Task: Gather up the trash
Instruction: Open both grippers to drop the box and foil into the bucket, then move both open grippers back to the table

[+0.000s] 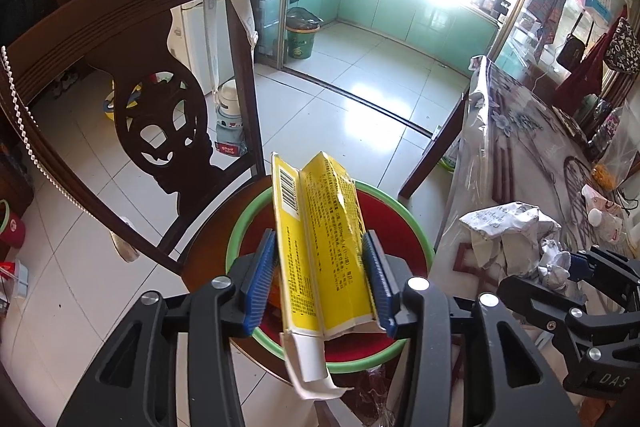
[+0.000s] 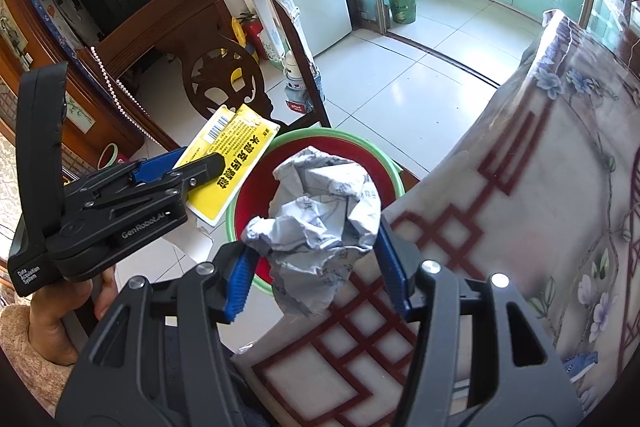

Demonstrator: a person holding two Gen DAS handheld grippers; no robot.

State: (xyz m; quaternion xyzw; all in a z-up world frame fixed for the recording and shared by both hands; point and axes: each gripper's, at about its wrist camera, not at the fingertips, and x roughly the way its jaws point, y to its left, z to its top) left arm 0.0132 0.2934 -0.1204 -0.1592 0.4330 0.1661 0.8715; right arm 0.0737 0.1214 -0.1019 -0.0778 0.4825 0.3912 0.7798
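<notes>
A flattened yellow box (image 1: 324,227) stands upright between the blue pads of my left gripper (image 1: 320,239), which is shut on its two edges. The box hangs over a red basin with a green rim (image 1: 236,239) that sits on a chair seat. In the right wrist view the same box (image 2: 236,147) tilts at the basin's rim (image 2: 304,133), with the left gripper (image 2: 200,163) on it. My right gripper (image 2: 314,239) is shut on a ball of crumpled grey printed paper (image 2: 320,207), held over the basin's near side beside the table edge. That paper (image 1: 508,231) shows at the right of the left wrist view.
A dark carved wooden chair back (image 1: 160,107) rises behind the basin. A table under a floral cloth and clear plastic (image 2: 520,187) fills the right, with bottles and bags (image 1: 600,211) on it. A green bin (image 1: 300,43) stands at the kitchen door. A hand (image 2: 52,323) grips the left tool.
</notes>
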